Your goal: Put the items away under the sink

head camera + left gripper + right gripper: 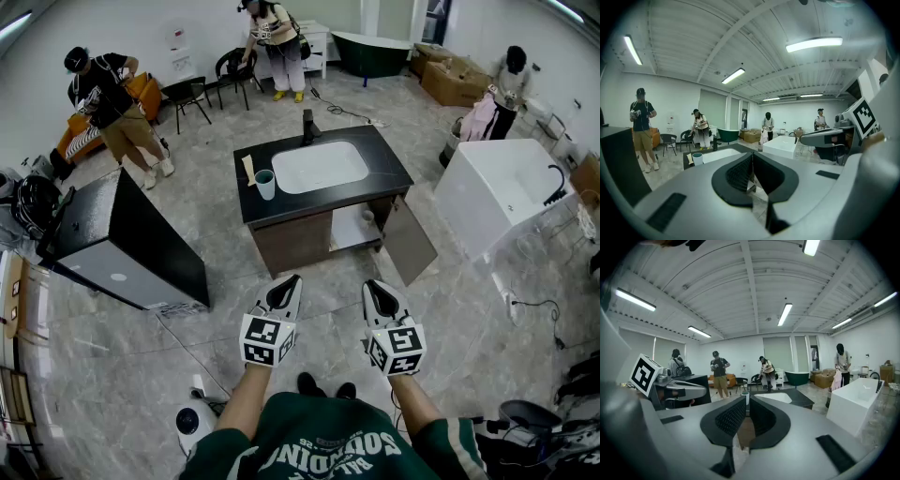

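The sink cabinet (323, 202) stands ahead of me with a black top and a white basin (320, 166). A pale cup (265, 184) and a flat tan item (248, 169) sit on its left edge. Its right door (410, 240) hangs open, showing a white shelf with a small item (367, 217). My left gripper (284, 292) and right gripper (378, 295) hover side by side over the floor, well short of the cabinet, both shut and empty. The left gripper view shows the left gripper (752, 157) with pads together and the cup (697, 158) far off. The right gripper (747, 401) points at the cabinet.
A black box cabinet (122, 239) lies to the left and a white bathtub (502, 192) to the right. Cables (534, 305) trail on the marble floor. A round white device (195, 422) sits by my feet. Three people and black chairs (192, 94) are at the back.
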A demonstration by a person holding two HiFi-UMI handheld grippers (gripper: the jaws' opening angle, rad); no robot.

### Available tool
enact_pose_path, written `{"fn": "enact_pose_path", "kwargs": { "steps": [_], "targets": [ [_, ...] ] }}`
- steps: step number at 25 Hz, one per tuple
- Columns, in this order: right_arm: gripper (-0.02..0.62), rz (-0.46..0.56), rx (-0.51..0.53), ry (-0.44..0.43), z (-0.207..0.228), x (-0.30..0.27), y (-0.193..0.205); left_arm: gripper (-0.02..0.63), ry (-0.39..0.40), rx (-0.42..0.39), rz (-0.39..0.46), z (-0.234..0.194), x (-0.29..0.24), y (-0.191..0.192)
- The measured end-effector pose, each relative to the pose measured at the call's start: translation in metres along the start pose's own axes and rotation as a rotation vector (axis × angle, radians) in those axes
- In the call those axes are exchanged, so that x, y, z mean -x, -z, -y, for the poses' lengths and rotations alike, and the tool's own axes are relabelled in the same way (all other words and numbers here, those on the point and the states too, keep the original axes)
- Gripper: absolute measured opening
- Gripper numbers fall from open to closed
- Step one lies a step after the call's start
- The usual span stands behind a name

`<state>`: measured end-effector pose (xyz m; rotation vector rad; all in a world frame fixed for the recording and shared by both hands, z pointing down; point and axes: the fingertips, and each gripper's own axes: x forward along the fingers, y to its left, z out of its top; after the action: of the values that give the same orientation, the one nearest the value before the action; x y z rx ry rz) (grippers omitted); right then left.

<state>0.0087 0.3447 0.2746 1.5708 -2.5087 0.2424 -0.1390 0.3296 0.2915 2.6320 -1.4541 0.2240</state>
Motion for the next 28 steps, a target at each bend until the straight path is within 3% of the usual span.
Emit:
{"fn": "enact_pose_path", "kwargs": {
  "steps": [6,28],
  "targets": [
    [0.043,0.021,0.035,0.032,0.006,-0.001,-0.005,0.011,-0.002,0.007,0.003,-0.004,-0.009,0.0],
    [0.043,-0.018,-0.048,0.018,-0.011,-0.05,0.002,0.011,0.066,0.025,-0.035,-0.039,-0.044,0.013]
  ]
}}
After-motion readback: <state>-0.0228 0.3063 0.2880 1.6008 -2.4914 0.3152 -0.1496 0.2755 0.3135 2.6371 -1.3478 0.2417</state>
